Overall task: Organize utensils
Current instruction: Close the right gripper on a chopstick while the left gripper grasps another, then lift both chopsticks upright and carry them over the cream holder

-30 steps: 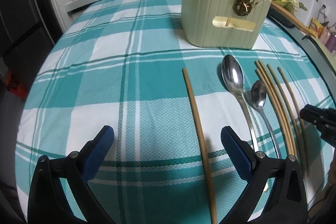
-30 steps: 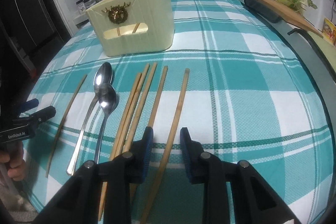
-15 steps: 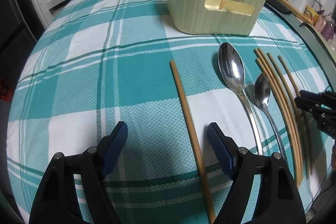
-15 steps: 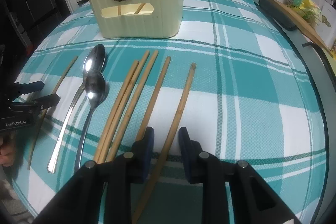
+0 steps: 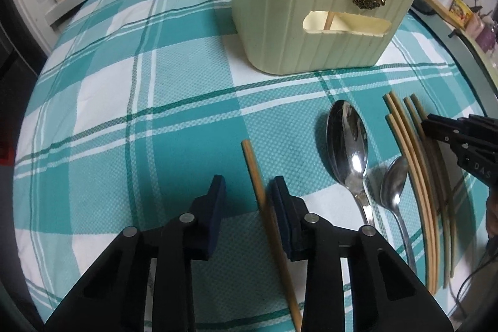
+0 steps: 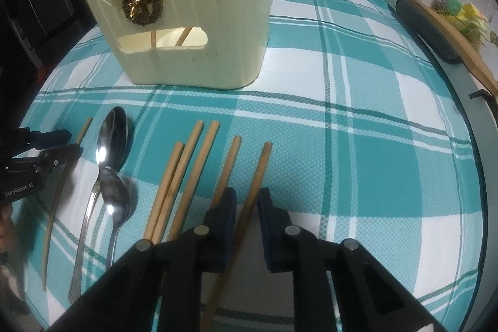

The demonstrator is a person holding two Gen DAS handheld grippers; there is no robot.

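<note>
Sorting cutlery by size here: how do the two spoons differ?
The large spoon has a much bigger bowl than the small spoon. The large spoon's bowl lies nearer the holder; the small spoon's sits beside the large spoon's handle. Both are shiny metal, flat on the cloth.

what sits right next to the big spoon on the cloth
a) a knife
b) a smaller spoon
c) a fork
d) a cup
b: a smaller spoon lies beside the big spoon on the checked cloth, its bowl by the big one's neck; no fork, knife or cup is there.
</note>
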